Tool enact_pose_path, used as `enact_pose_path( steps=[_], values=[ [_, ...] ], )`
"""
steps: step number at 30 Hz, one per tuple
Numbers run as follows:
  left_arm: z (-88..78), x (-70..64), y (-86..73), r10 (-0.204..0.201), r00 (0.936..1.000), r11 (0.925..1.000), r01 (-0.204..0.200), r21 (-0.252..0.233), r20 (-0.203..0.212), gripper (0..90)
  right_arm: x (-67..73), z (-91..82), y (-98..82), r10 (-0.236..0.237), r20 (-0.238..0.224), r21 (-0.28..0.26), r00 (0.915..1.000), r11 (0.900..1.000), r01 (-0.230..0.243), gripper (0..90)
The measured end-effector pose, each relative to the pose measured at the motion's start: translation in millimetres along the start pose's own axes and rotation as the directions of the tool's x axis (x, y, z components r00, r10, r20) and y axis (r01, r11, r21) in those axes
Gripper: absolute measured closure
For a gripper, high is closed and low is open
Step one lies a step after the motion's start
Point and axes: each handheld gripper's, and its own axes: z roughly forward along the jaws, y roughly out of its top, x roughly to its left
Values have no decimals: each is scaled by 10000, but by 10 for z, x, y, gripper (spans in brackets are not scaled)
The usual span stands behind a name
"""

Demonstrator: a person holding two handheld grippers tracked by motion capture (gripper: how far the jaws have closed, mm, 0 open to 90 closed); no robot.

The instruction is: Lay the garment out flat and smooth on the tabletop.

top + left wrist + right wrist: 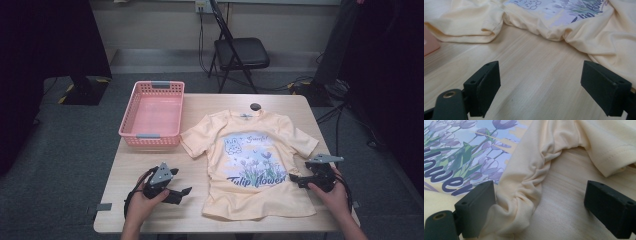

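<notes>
While the shirt (252, 162) lies flat, print up, mid-table | left gripper (181, 192) gapes on bare wood beside it | right gripper (296, 178) gapes at its bunched side edge | no fold made; basket (131, 116) empty; all work ahead, likely.

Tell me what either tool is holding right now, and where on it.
Nothing is held. The left tool is open over bare table. The right tool is open astride the shirt's bunched side edge, not clamped.
</notes>
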Motion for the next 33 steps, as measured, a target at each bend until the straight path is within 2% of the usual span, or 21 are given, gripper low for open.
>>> enact_pose_path(
  steps=[22, 33],
  values=[
    [-74, 180, -208, -502, 9975, 9978, 522, 406, -490, 158, 1, 1, 0, -12, -7, -5, 10000, 10000, 12, 94],
    [-83, 222, -264, -390, 9955, 9968, 448, 665, -859, 157, 1, 0, 0, -9, -5, -2, 10000, 10000, 9, 94]
  ],
)
